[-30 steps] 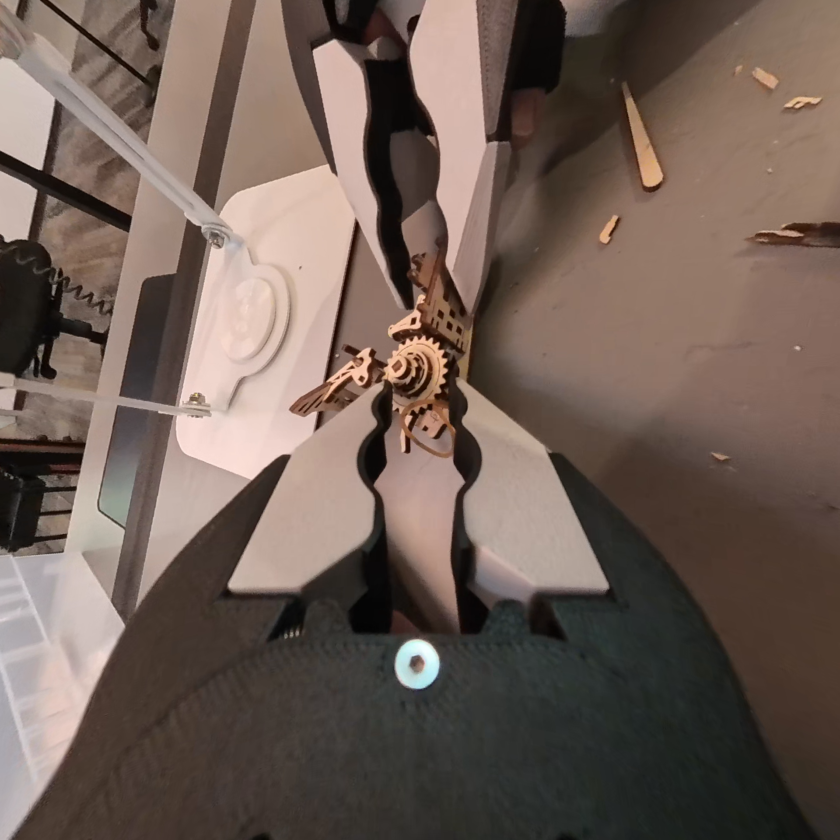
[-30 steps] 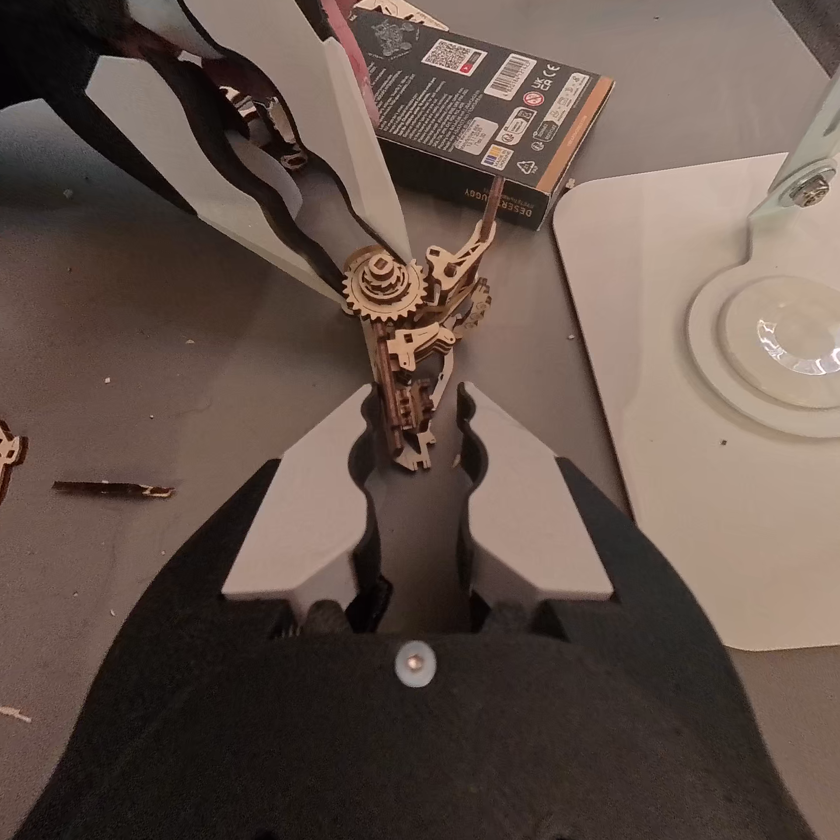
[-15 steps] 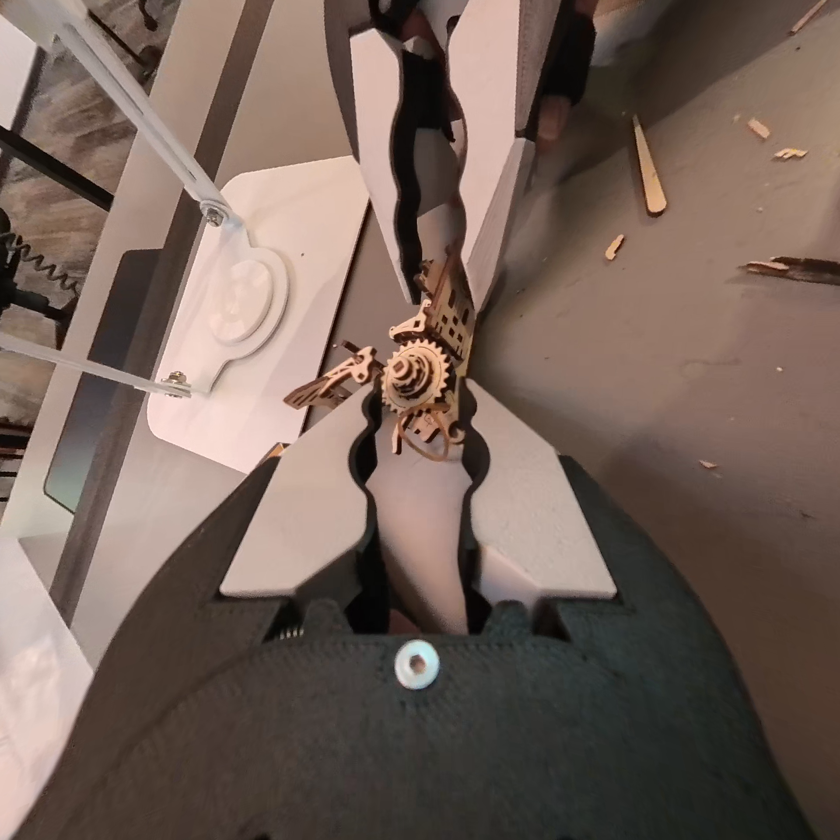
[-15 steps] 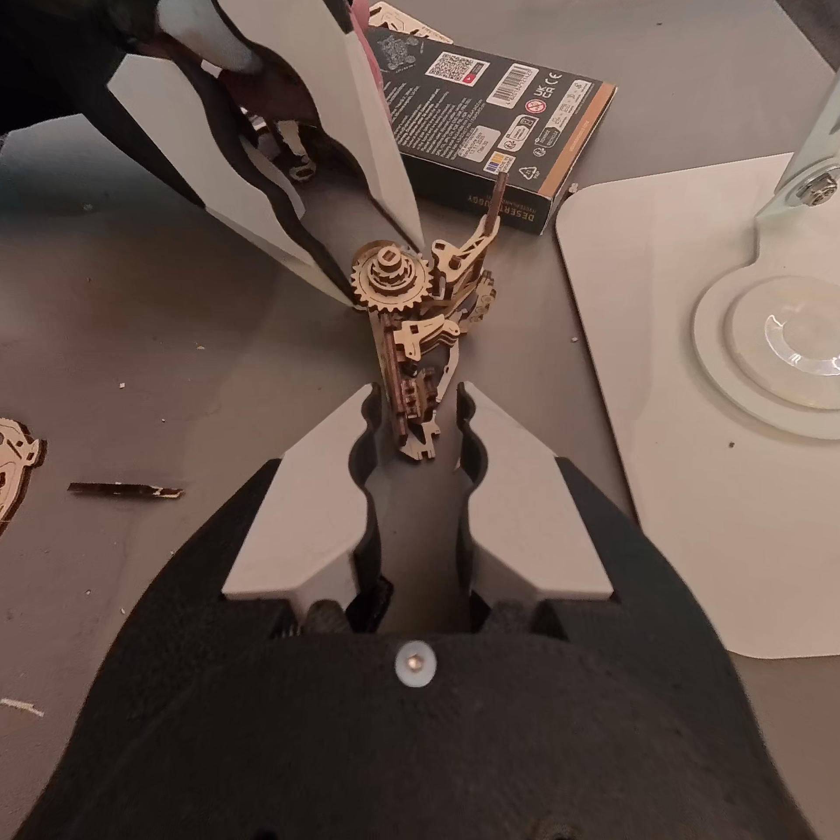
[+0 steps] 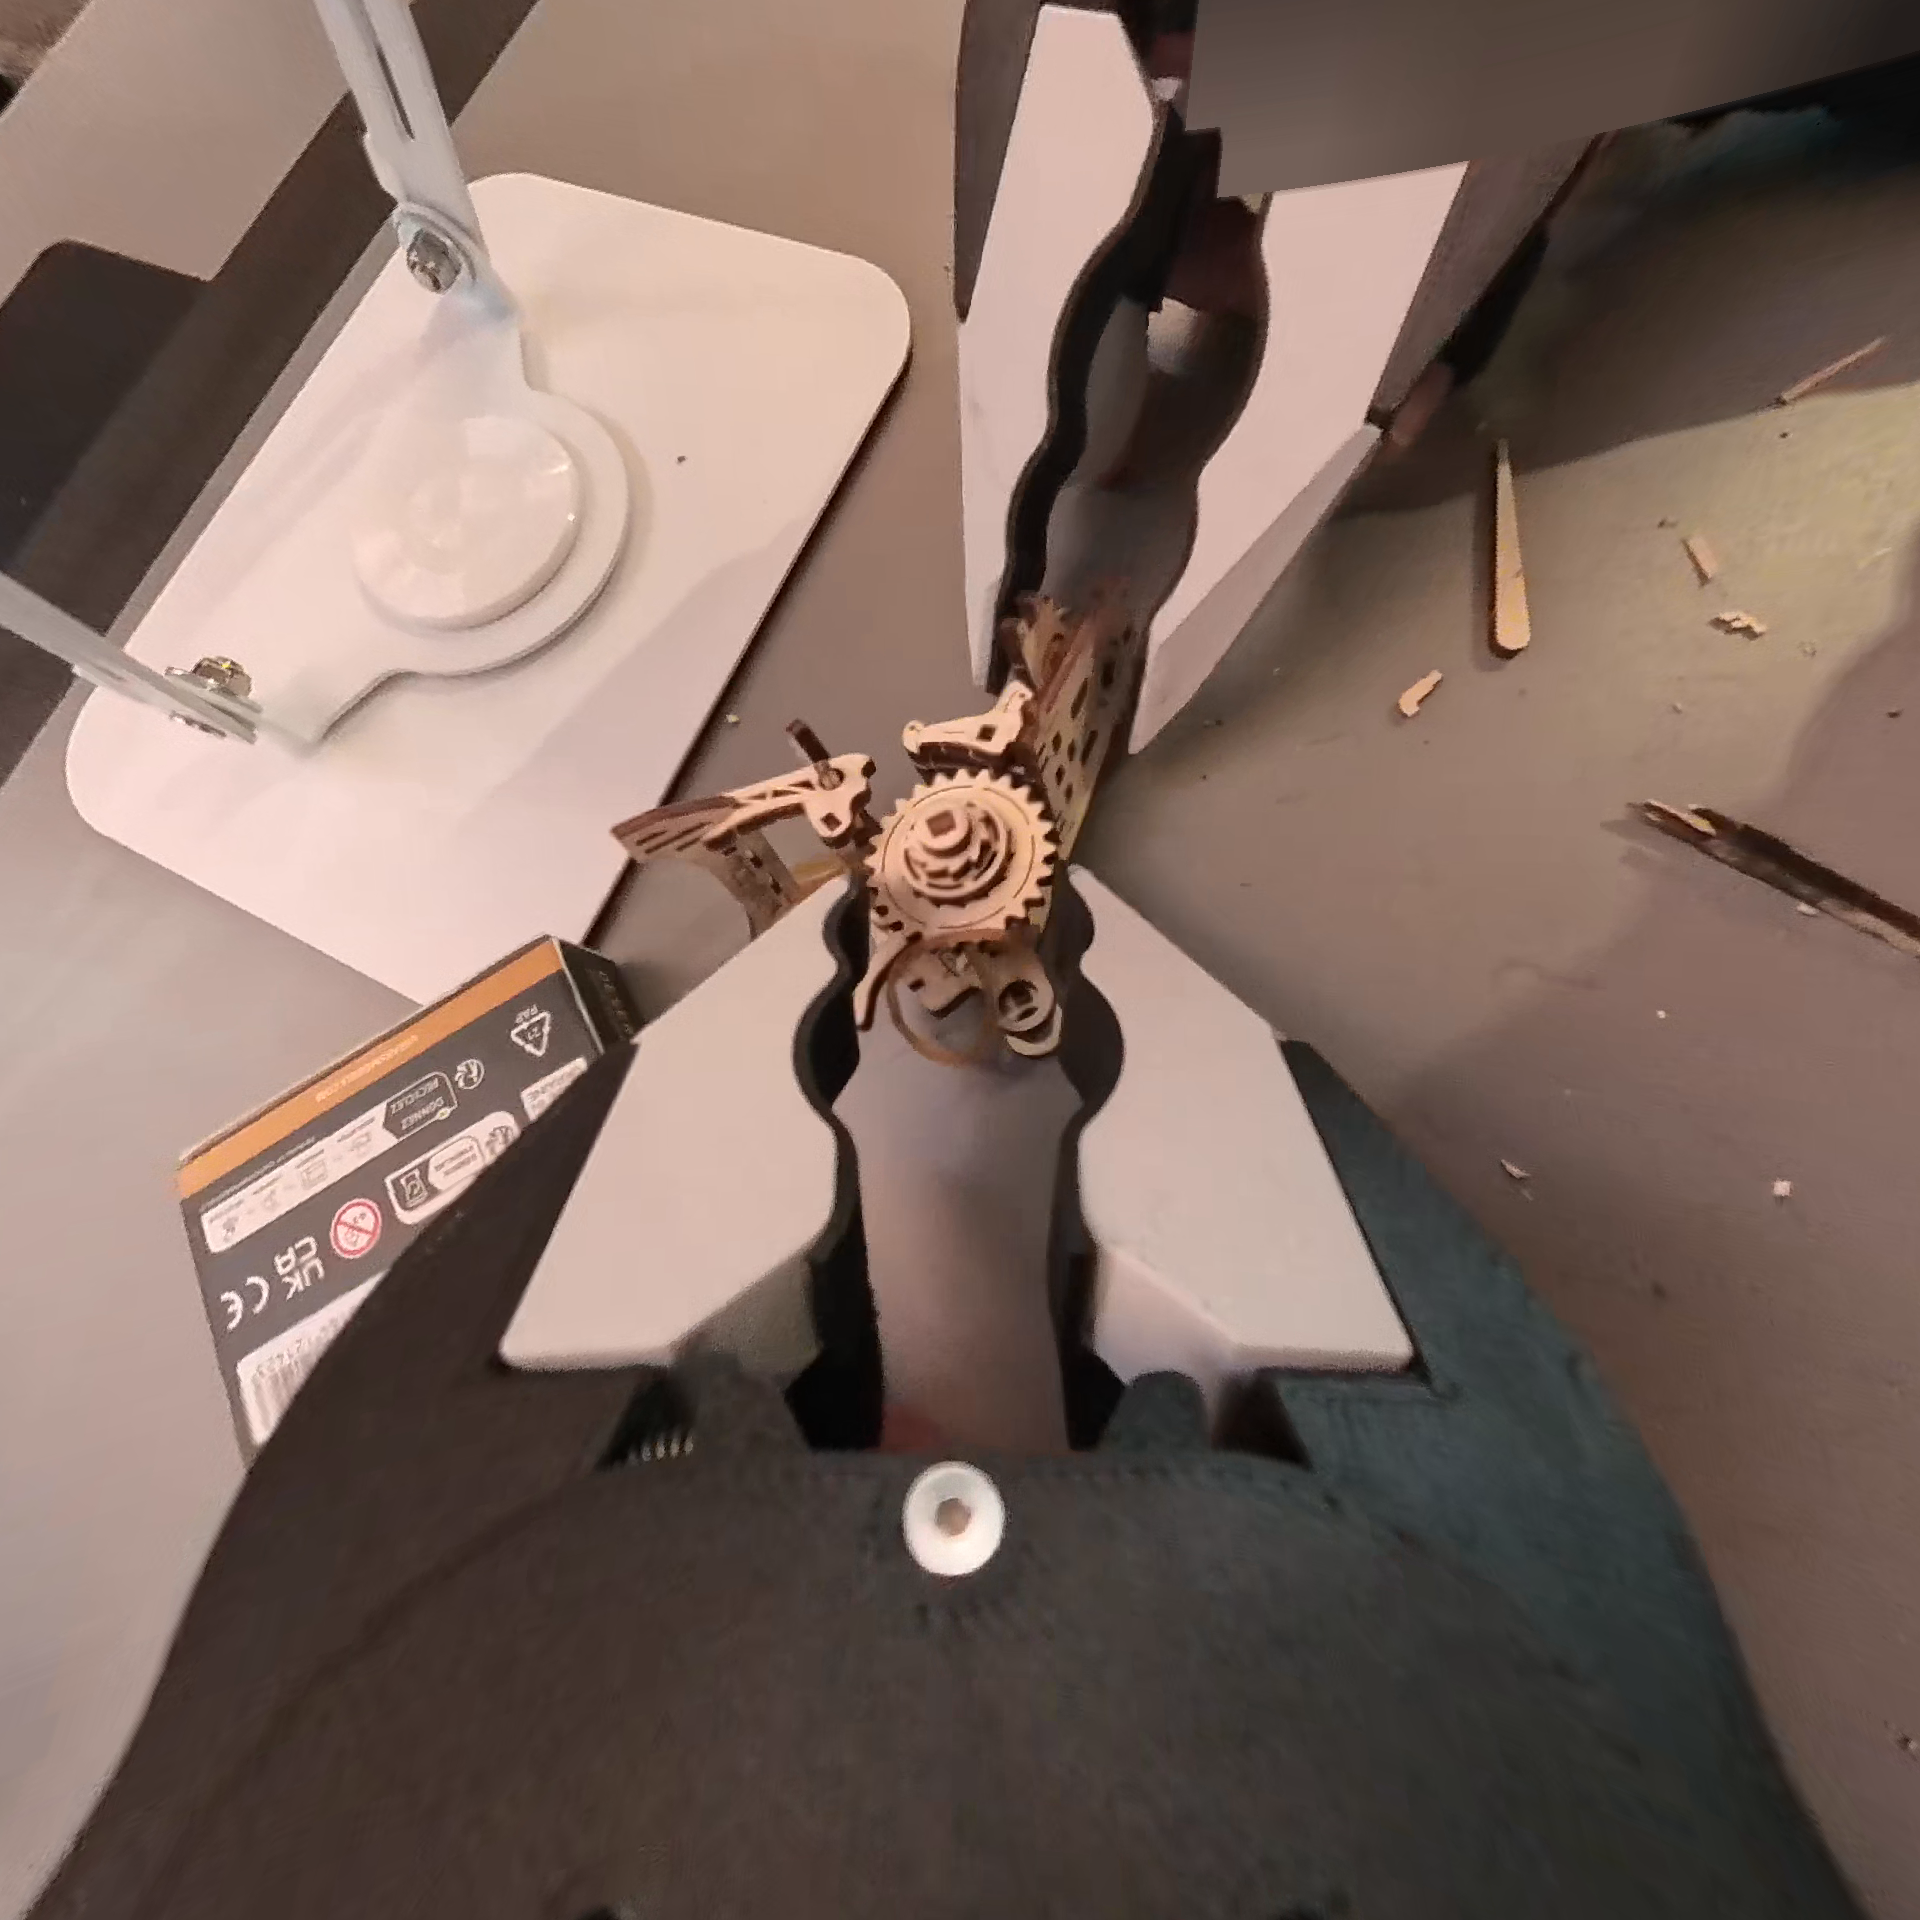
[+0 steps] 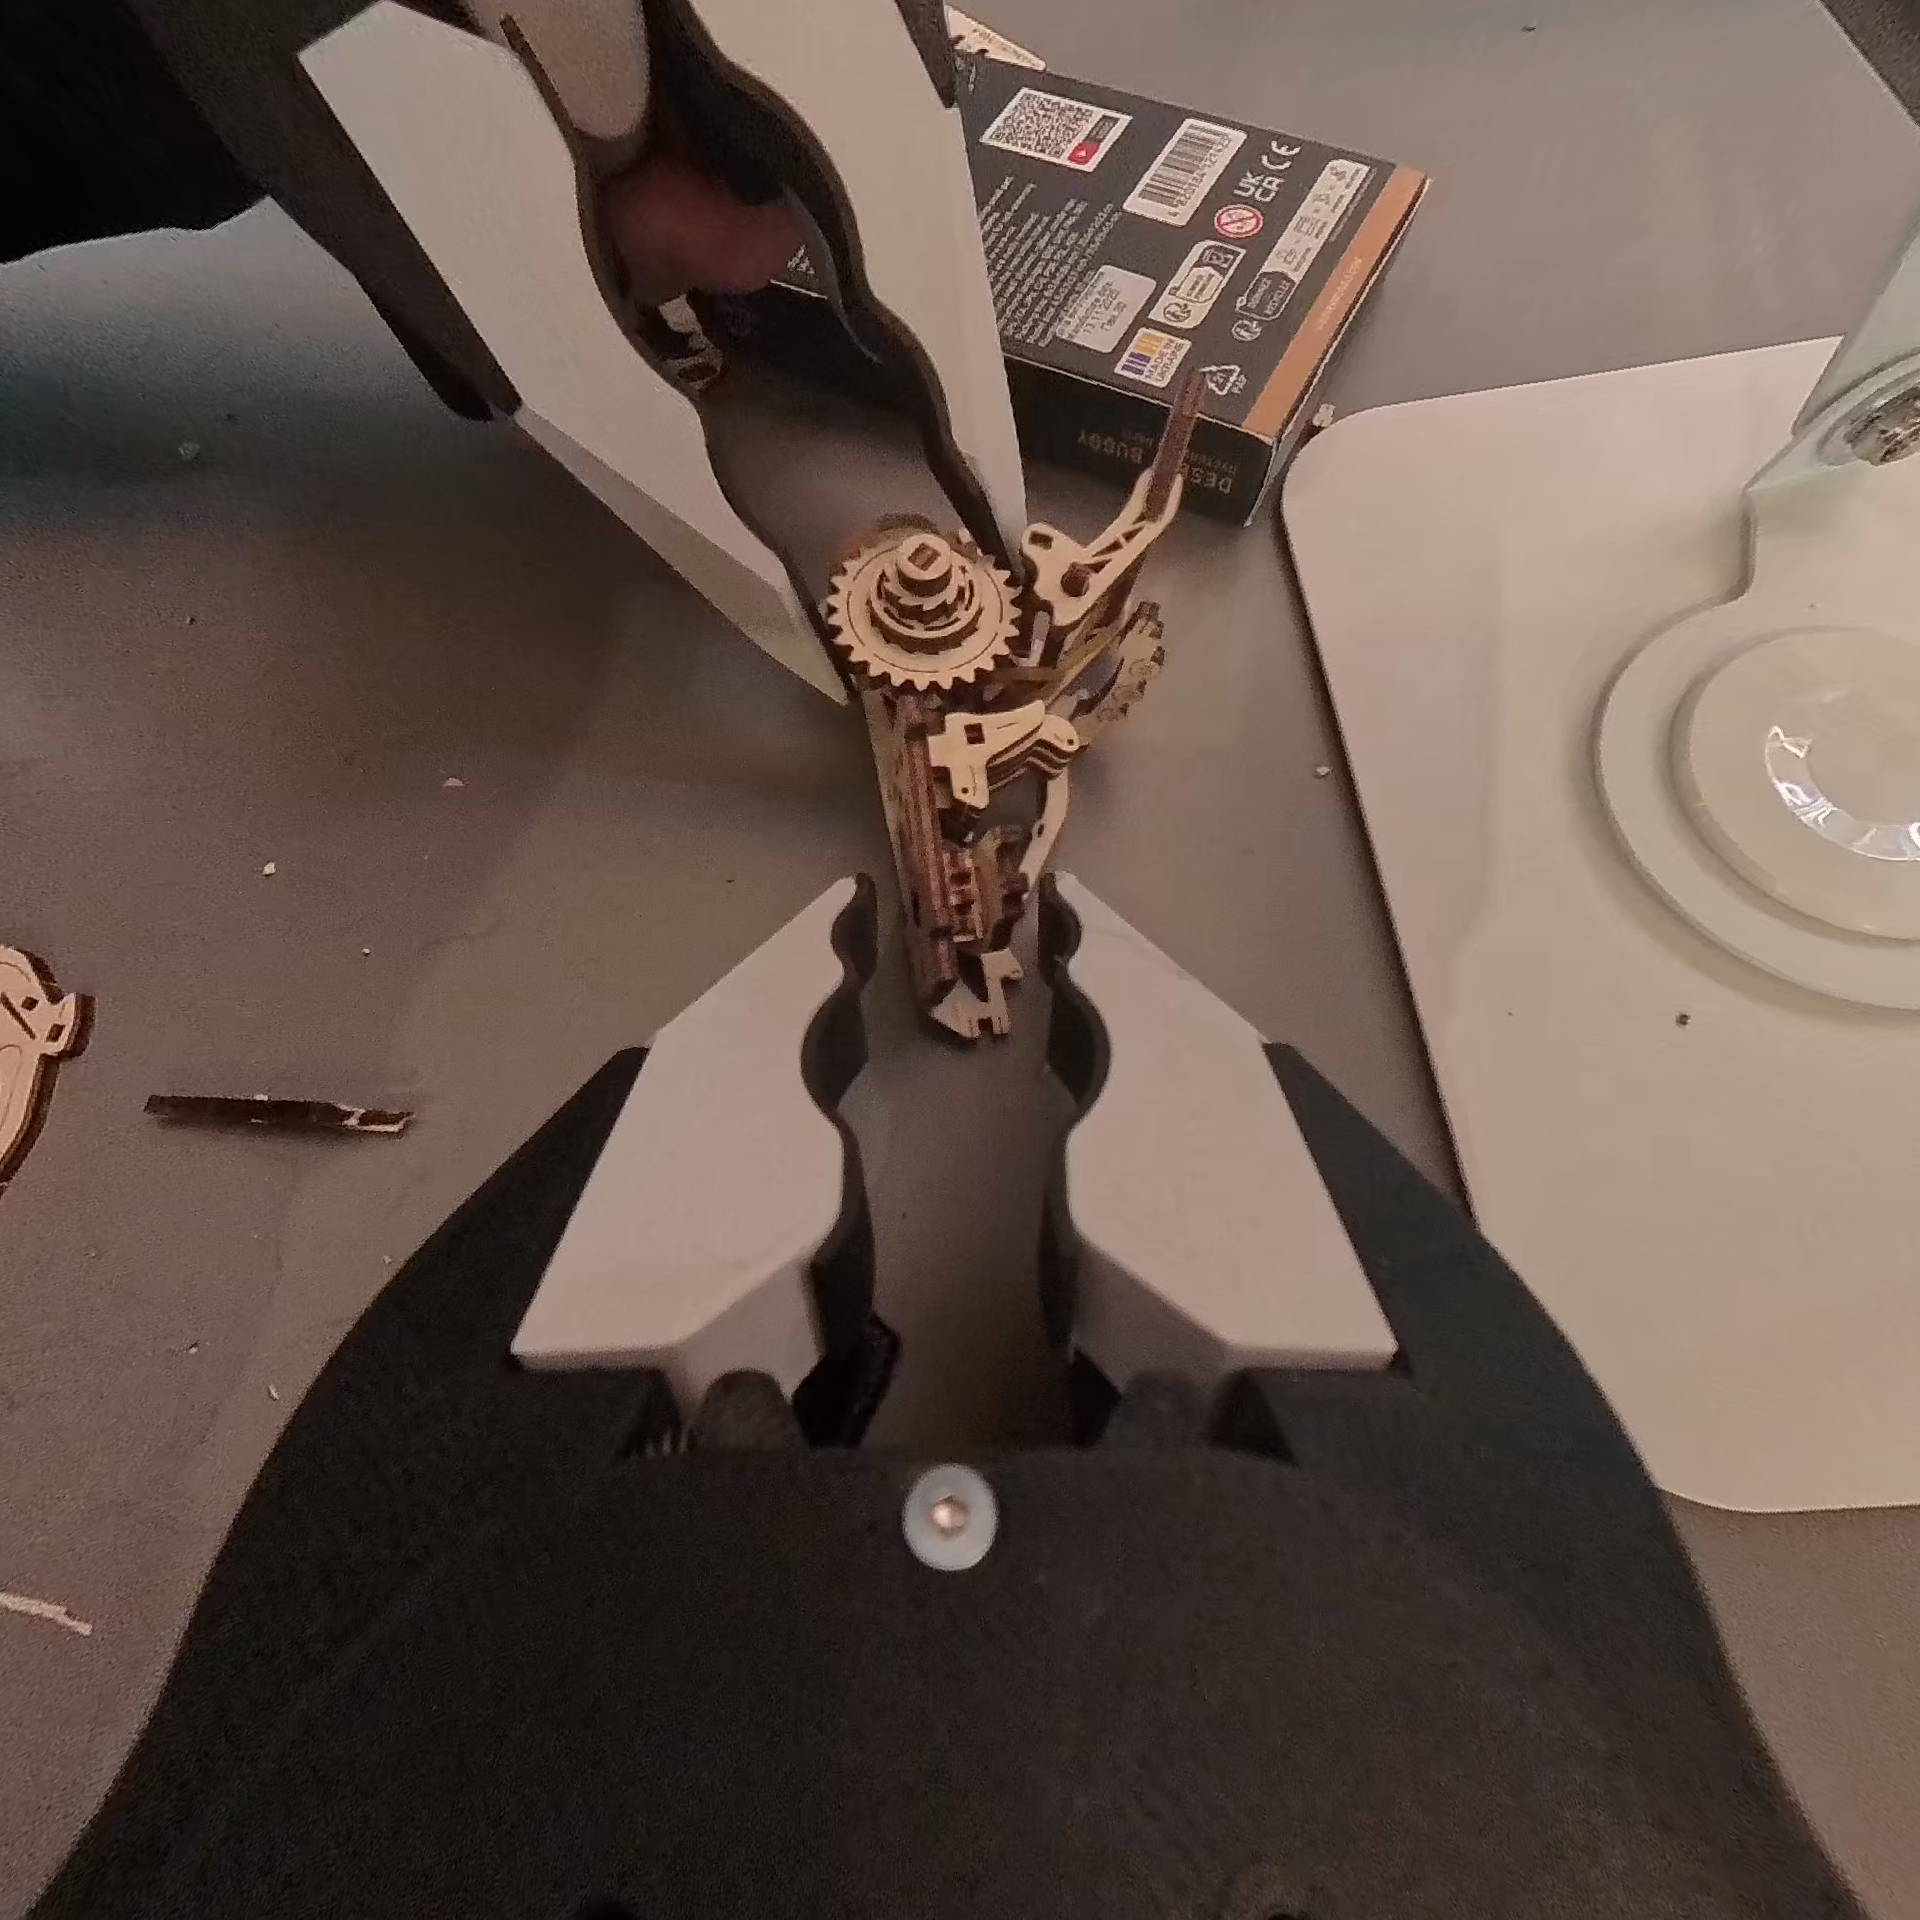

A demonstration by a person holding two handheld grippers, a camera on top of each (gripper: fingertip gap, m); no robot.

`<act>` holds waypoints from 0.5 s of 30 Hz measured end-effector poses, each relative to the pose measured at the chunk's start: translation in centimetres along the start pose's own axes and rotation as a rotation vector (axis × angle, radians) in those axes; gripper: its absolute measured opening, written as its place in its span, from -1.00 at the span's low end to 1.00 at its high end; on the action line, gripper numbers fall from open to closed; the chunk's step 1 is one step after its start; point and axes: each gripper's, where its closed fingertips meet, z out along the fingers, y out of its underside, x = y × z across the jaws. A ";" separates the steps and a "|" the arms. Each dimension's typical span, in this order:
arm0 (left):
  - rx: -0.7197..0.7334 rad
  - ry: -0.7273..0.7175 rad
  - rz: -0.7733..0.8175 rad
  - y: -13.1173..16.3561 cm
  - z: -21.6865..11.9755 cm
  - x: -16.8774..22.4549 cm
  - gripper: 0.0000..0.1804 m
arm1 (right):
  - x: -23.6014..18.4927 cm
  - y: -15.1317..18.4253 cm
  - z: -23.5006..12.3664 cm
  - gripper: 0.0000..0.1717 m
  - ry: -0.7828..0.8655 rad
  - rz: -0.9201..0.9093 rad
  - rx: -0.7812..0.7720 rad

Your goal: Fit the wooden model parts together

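Observation:
A small wooden model with a toothed gear and a lever arm is held above the grey table between my two grippers. My left gripper is shut on the gear end, with a pad against each side of it. In the right wrist view the gear sits between the left gripper's fingertips. My right gripper is shut on the model's narrow slotted end. In the left wrist view the right gripper comes in from above and grips the perforated plate.
A black and orange box lies behind the model and also shows in the left wrist view. A white stand base with a round lens lies to the right. A wooden stick, a dark strip and chips lie on the table. The gap from one gripper's tips to the other's is roughly 4 centimeters. The wooden stick sits 9 centimeters or so from the ends of my right fingers.
My left gripper has tilted about the gear, and the box has come into its view. The model stays in both grasps. The right gripper's fingers have closed slightly on the slotted end.

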 end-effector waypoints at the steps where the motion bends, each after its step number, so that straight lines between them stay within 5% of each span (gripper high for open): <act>1: 0.010 0.005 -0.009 -0.1 -0.1 0.0 -0.62 | 0.0 0.0 0.0 -0.67 0.000 0.001 0.001; 15: -0.134 -0.040 0.104 0.5 -0.2 0.4 -0.64 | -0.1 0.1 0.1 -0.74 0.001 -0.009 -0.011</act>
